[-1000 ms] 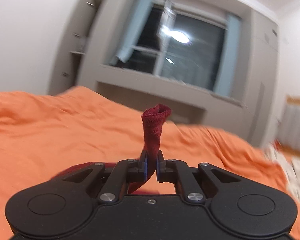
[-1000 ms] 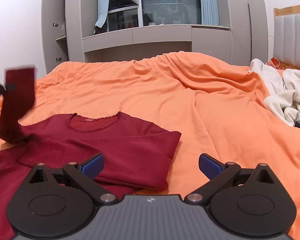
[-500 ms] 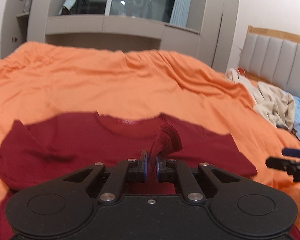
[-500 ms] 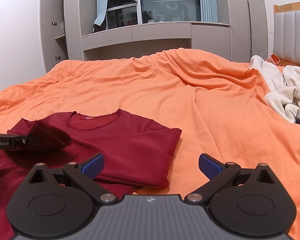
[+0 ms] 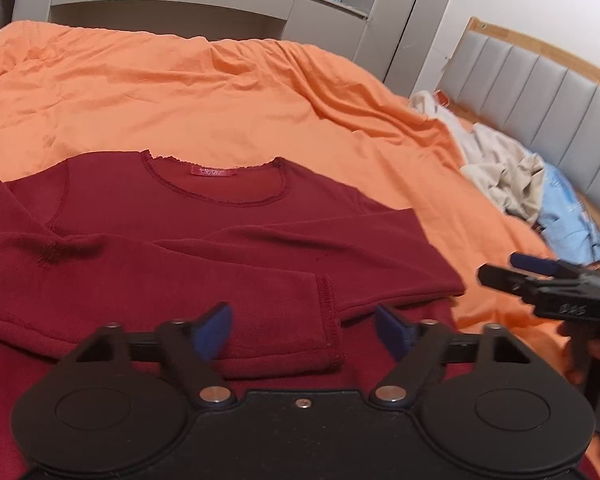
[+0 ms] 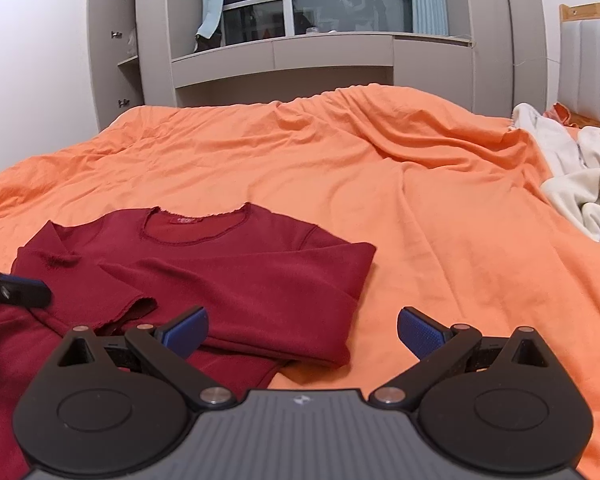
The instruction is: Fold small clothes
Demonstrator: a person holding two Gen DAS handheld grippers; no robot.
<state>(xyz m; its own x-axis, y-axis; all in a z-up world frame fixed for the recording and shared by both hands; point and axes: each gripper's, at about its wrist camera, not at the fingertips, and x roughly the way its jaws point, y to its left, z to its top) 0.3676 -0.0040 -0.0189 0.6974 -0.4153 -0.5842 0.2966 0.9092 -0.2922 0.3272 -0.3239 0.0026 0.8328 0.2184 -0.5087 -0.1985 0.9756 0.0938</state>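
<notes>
Left wrist view: sleeve dropped — left gripper [image 5: 302,330] now gapes wide, empty.
Its cuff [image 5: 329,320] lies across the red long-sleeve top [image 5: 204,236] on the orange bedspread [image 5: 204,92]; right gripper [image 6: 302,332] also wide — body fold comes next, likely.

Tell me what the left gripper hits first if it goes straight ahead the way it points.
Most likely the folded sleeve of the red shirt: the open left gripper points low over it, the cuff lying between its fingers. How far above the cloth it is cannot be told.
</notes>
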